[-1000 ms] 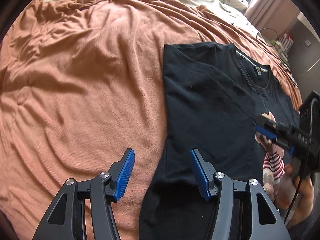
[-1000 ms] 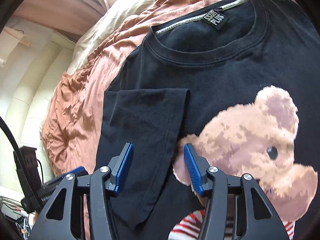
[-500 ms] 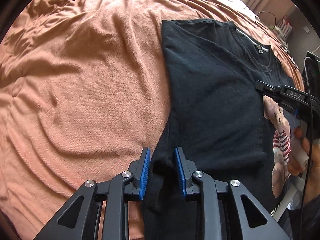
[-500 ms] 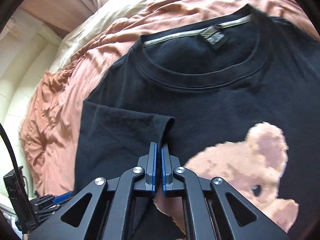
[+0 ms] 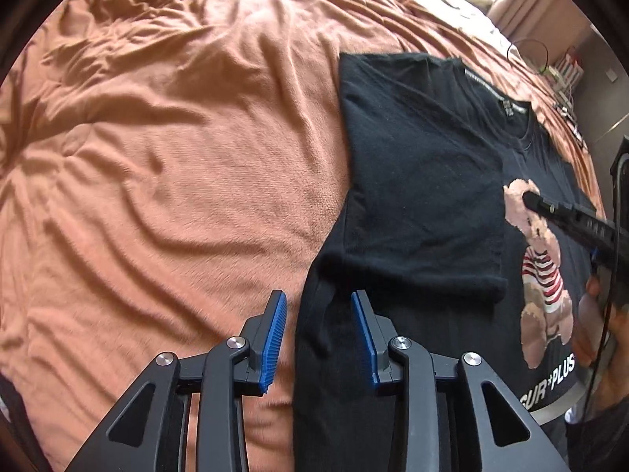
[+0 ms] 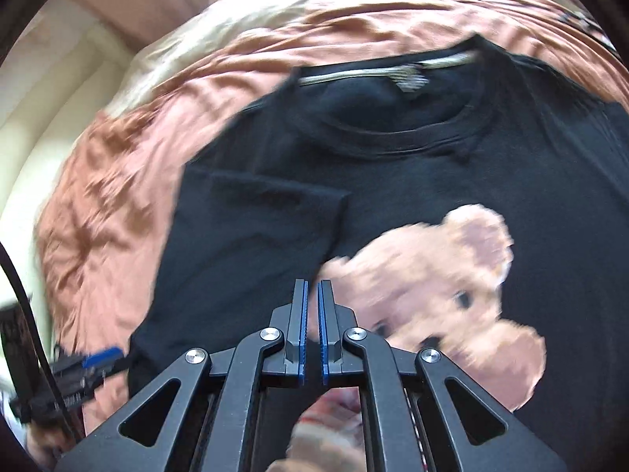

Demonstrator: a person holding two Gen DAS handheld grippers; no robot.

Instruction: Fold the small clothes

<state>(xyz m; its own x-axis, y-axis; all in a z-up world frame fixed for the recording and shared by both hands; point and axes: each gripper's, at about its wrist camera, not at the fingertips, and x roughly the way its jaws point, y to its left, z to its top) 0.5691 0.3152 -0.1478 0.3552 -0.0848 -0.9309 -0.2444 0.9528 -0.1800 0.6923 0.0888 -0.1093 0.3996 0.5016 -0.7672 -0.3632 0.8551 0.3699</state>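
Observation:
A black T-shirt (image 5: 550, 149) with a bear print (image 5: 544, 259) lies flat on a rust-coloured blanket (image 5: 177, 157). Its left sleeve (image 5: 424, 196) is folded in over the chest. My left gripper (image 5: 318, 334) is open, with the shirt's left side edge between its blue pads (image 5: 275, 330) and no pad touching it. In the right wrist view the folded sleeve (image 6: 255, 236) lies beside the bear print (image 6: 452, 275). My right gripper (image 6: 311, 322) is shut just over the bear's head, with nothing visible in it. Its tip (image 5: 528, 198) shows above the print.
Cream bedding (image 6: 275, 11) lies beyond the blanket. A curtain (image 5: 526, 4) and small clutter (image 5: 566, 67) stand at the far right. A hand (image 5: 589, 334) holds the right gripper at the shirt's right side. The blanket spreads wide to the left.
The left gripper's fingers have spread a little around the shirt's side edge. The right gripper, shut at the sleeve's edge, has drawn back, and the sleeve lies flat.

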